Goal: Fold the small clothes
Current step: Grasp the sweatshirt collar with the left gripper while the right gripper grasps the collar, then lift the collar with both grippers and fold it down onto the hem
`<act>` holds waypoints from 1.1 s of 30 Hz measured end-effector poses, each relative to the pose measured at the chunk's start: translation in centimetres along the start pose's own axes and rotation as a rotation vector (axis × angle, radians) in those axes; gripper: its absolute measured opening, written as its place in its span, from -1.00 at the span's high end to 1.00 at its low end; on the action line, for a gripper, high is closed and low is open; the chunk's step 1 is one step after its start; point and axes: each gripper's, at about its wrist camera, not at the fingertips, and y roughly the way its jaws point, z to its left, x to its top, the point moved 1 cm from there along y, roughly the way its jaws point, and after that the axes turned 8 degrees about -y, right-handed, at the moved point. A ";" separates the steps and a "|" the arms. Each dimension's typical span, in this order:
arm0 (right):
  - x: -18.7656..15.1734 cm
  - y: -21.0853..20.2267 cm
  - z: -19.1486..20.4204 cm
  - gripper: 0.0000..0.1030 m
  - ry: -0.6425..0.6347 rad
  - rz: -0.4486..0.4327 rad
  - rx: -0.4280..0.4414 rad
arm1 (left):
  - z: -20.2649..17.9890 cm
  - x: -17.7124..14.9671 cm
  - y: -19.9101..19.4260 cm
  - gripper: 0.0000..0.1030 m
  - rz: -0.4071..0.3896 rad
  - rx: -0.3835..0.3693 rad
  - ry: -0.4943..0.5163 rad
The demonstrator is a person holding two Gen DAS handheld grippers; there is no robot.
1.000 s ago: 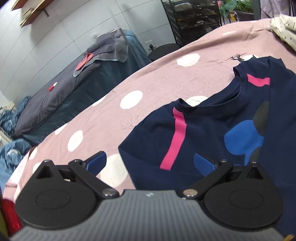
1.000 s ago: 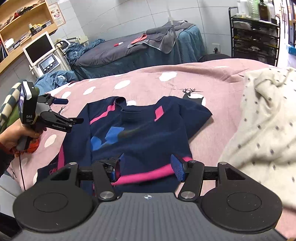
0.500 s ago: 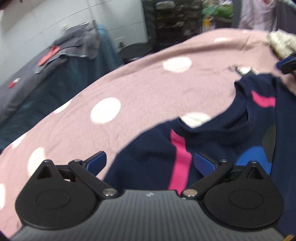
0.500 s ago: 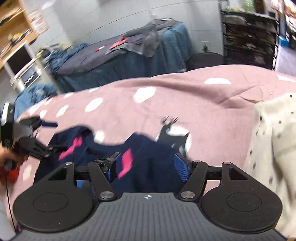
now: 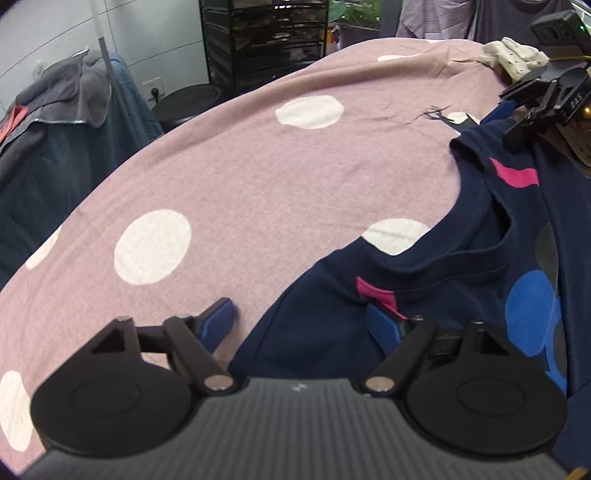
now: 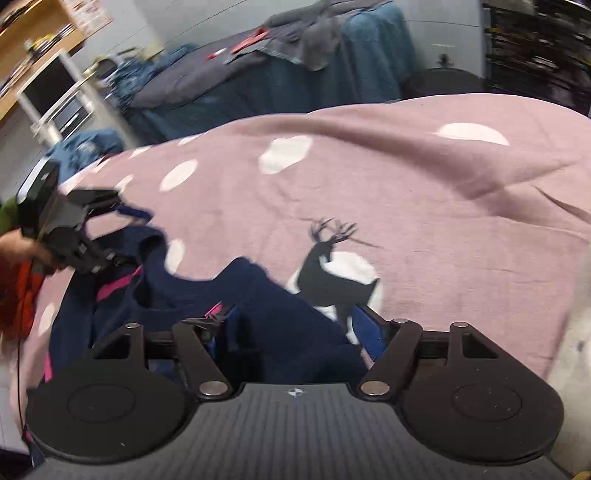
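A navy T-shirt (image 5: 461, 295) with pink shoulder stripes and a blue print lies flat on the pink dotted bed cover (image 5: 258, 184). My left gripper (image 5: 303, 321) is low over the shirt's left shoulder. Its jaws are closing, one pad on the cover and one on the pink stripe, with the sleeve edge between them and not pinched. It also appears in the right wrist view as the left gripper (image 6: 125, 236). My right gripper (image 6: 291, 328) straddles the other shoulder of the T-shirt (image 6: 277, 302), closing slightly without pressing. In the left wrist view the right gripper (image 5: 517, 107) is at the far right.
A cream dotted garment (image 5: 513, 61) lies at the far right of the bed. A black deer print (image 6: 332, 273) marks the cover beside the shirt. Beyond the bed stand a second bed with grey and teal covers (image 6: 258, 66), a black shelf rack (image 5: 266, 33) and a dark stool (image 5: 192, 99).
Both grippers moved down to the shirt's shoulders, the right one travelling from the hem to the collar end. The left jaws have narrowed around the sleeve edge.
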 end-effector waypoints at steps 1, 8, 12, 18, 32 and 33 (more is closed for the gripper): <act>0.1 0.1 0.3 -0.38 -0.018 0.012 0.002 | -0.1 0.0 -0.2 -0.18 0.004 -0.021 0.000; 0.0 -0.3 1.4 0.79 -0.028 -0.015 0.022 | -3.5 -0.2 -2.1 0.95 -0.019 0.038 0.129; -0.2 -3.6 3.0 0.85 -0.024 -0.120 0.074 | -4.7 -1.1 -6.5 0.95 -0.122 0.027 0.090; -3.0 -10.4 9.5 0.85 -0.104 -0.197 0.272 | -10.5 -7.7 -16.8 0.95 -0.215 -0.032 0.144; -20.8 -12.9 21.5 0.85 -0.202 0.037 0.492 | -22.7 -26.6 -23.8 0.95 0.033 -0.273 0.038; -21.5 -12.8 21.7 0.86 -0.197 0.040 0.487 | -23.1 -27.1 -23.6 0.94 0.049 -0.290 0.028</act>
